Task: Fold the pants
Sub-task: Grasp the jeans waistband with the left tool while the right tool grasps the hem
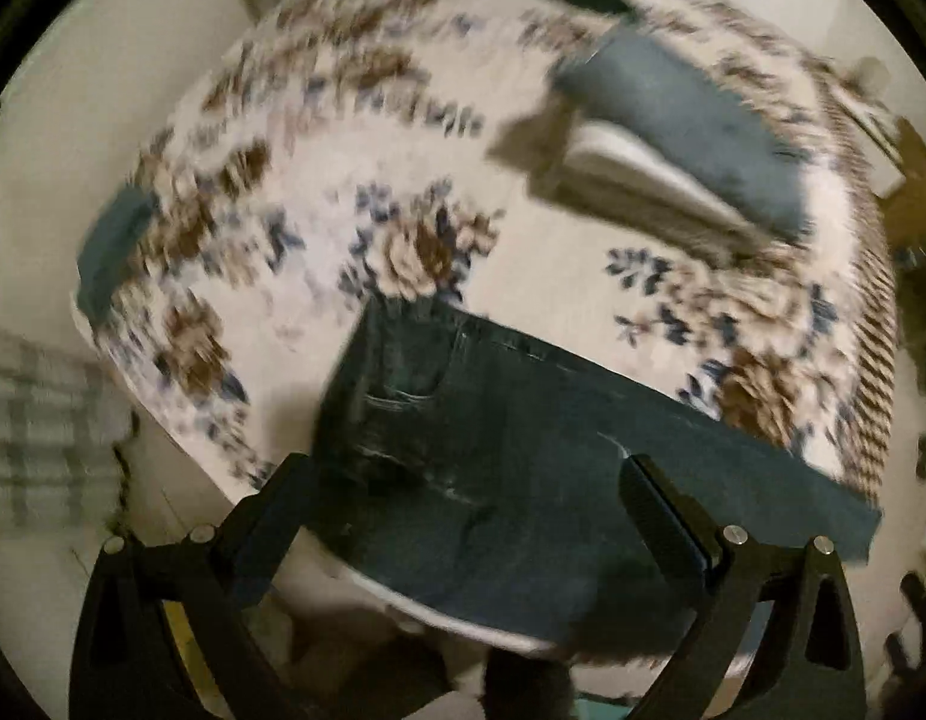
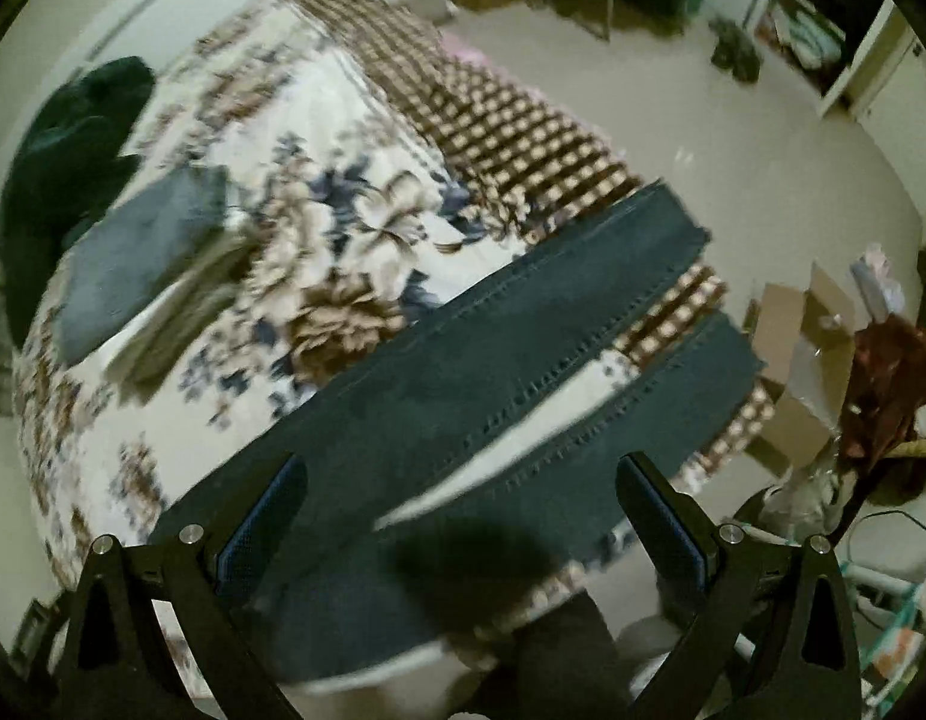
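Note:
Dark blue jeans (image 1: 493,450) lie spread flat on a bed with a floral cover (image 1: 343,192). In the left wrist view the waist and pocket end is nearest, and my left gripper (image 1: 463,480) hovers open above it, holding nothing. In the right wrist view both legs (image 2: 523,330) stretch away toward the bed's far edge, slightly apart, with their cuffs past a checked border (image 2: 523,138). My right gripper (image 2: 463,480) is open over the thigh part of the jeans, nothing between its fingers. Both views are motion-blurred.
A folded stack with a grey-blue garment on top (image 1: 679,108) (image 2: 145,252) lies farther along the bed. A dark green bundle (image 2: 67,150) sits near the head. Cardboard boxes (image 2: 805,348), a red-brown cloth (image 2: 889,384) and clutter stand on the pale floor (image 2: 673,108) to the right.

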Action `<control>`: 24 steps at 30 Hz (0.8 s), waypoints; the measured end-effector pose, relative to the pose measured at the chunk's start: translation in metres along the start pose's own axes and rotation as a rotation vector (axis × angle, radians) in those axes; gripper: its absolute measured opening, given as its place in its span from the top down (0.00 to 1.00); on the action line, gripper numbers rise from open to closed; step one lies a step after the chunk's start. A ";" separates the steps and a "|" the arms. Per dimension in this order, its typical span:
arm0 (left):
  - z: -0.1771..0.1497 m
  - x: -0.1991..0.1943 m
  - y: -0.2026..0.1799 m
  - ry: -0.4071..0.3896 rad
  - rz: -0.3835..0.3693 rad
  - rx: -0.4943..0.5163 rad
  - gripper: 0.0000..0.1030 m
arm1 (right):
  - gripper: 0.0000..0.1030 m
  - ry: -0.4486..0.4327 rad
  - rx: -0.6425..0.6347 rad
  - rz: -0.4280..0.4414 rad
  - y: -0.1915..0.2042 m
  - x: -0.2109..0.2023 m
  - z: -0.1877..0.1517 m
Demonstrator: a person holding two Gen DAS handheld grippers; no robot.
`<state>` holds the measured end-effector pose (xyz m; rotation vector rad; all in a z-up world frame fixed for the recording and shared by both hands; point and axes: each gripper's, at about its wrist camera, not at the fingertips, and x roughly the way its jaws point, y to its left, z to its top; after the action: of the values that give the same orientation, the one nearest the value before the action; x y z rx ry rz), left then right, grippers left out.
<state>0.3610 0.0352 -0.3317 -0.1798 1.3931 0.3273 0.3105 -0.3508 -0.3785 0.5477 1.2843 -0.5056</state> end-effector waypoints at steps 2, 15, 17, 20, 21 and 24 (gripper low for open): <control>0.012 0.038 -0.009 0.030 0.009 -0.041 0.00 | 0.00 0.032 0.017 -0.018 0.000 0.052 0.025; 0.083 0.274 -0.050 0.230 0.166 -0.213 0.01 | 0.00 0.170 0.153 -0.155 -0.049 0.282 0.119; 0.087 0.282 -0.045 0.246 0.151 -0.263 0.01 | 0.00 0.200 0.191 -0.163 -0.057 0.304 0.128; 0.088 0.280 -0.043 0.212 0.133 -0.286 0.06 | 0.00 0.234 0.225 -0.163 -0.065 0.325 0.136; 0.087 0.277 -0.042 0.183 0.121 -0.286 0.09 | 0.00 0.243 0.234 -0.160 -0.067 0.330 0.138; 0.077 0.265 -0.033 0.089 0.080 -0.289 0.40 | 0.07 0.258 0.254 -0.155 -0.077 0.341 0.142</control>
<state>0.4812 0.0600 -0.5811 -0.3801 1.4390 0.5935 0.4398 -0.5168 -0.6913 0.7465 1.5268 -0.7522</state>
